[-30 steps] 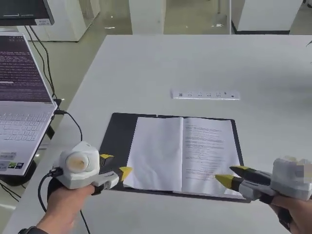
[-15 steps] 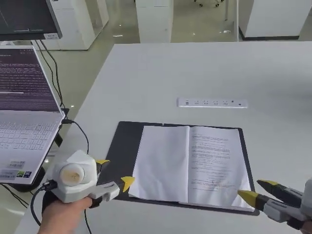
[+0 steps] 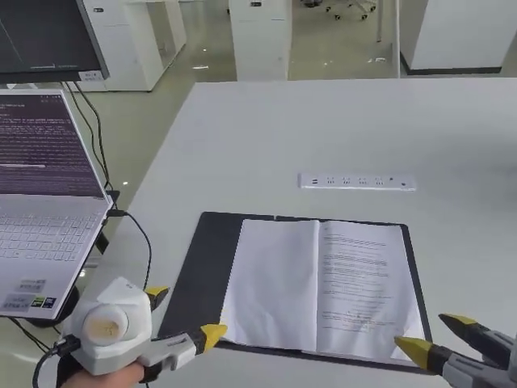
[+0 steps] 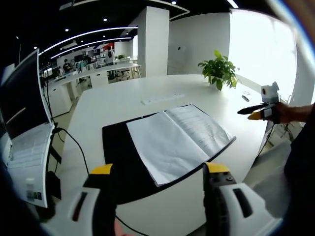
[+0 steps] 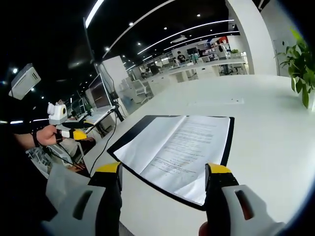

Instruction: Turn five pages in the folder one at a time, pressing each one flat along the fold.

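Folder (image 3: 198, 267) lies open and flat on the table (image 3: 323, 121), just ahead of both claws. Left gripper (image 3: 184, 314) sits off its near-left corner, jaws spread, holding nothing. Right gripper (image 3: 436, 335) sits off the near-right corner, jaws also apart and empty, tips near the printed page (image 3: 363, 283), apparently not touching it. A blank page (image 3: 271, 279) lies flat on the left gripper's side of the fold. The number of turns done can't be read; probably at least one. Next page not yet lifted.
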{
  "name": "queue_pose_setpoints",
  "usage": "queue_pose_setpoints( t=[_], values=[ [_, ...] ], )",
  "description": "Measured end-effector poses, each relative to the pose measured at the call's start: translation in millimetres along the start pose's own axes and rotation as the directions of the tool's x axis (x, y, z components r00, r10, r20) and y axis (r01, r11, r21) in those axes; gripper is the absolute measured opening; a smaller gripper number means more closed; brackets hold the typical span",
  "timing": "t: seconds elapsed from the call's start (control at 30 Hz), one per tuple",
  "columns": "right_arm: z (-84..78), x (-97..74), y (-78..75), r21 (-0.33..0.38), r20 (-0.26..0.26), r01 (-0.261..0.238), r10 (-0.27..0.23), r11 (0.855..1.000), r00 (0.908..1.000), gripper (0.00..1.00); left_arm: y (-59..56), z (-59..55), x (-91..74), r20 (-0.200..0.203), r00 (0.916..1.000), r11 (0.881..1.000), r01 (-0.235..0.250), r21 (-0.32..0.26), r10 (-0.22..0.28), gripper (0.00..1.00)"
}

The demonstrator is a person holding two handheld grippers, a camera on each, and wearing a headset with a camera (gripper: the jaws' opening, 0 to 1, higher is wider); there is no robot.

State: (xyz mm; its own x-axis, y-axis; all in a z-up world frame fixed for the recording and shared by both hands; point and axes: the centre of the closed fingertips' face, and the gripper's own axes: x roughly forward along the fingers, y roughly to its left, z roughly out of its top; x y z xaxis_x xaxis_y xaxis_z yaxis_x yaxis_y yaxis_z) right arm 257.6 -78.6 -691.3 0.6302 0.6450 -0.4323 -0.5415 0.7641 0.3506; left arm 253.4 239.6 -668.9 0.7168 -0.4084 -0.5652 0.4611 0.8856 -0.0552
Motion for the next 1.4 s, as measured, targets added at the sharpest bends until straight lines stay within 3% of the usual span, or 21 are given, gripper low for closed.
queue_pose_setpoints(
  t=[0.37, 0.77, 1.0, 1.07, 1.23, 1.3, 1.4],
  values=[
    [-9.2, -7.5, 8.2, -0.026, -0.025, 0.004, -0.005, 1.000, 0.9997, 0.75, 4.1, 8.3, -1.1, 0.020, 0.9998, 1.000, 0.003, 0.007, -0.003, 0.77],
    [-11.5, -26.7, 0.2, 0.006, 0.009, 0.055, -0.055, 0.998, 0.9985, 0.75, -13.6, 15.1, 20.0, 0.009, 0.9980, 0.997, 0.062, 0.040, -0.063, 0.78],
    [-16.7, -36.5, -2.6, 0.034, 0.020, 0.084, -0.085, 0.996, 0.9962, 0.74, -36.7, 34.9, 46.0, 0.015, 0.9918, 0.989, 0.125, 0.081, -0.127, 0.78],
    [-18.8, -38.6, -3.3, 0.028, 0.017, 0.089, -0.090, 0.996, 0.9958, 0.75, -48.3, 40.8, 54.3, 0.022, 0.9857, 0.983, 0.165, 0.085, -0.167, 0.78],
    [-22.2, -42.0, -6.1, 0.041, 0.017, 0.104, -0.105, 0.994, 0.9943, 0.74, -73.9, 43.9, 75.4, -0.005, 0.9739, 0.966, 0.226, 0.128, -0.227, 0.77],
    [-23.5, -44.0, -7.3, 0.048, 0.019, 0.112, -0.113, 0.993, 0.9934, 0.74, -87.8, 47.3, 81.9, -0.003, 0.9628, 0.955, 0.268, 0.128, -0.270, 0.76],
    [-24.4, -45.6, -7.2, 0.054, 0.022, 0.116, -0.118, 0.992, 0.9928, 0.74, -100.5, 48.9, 92.1, -0.014, 0.9563, 0.946, 0.291, 0.143, -0.292, 0.76]
  ],
)
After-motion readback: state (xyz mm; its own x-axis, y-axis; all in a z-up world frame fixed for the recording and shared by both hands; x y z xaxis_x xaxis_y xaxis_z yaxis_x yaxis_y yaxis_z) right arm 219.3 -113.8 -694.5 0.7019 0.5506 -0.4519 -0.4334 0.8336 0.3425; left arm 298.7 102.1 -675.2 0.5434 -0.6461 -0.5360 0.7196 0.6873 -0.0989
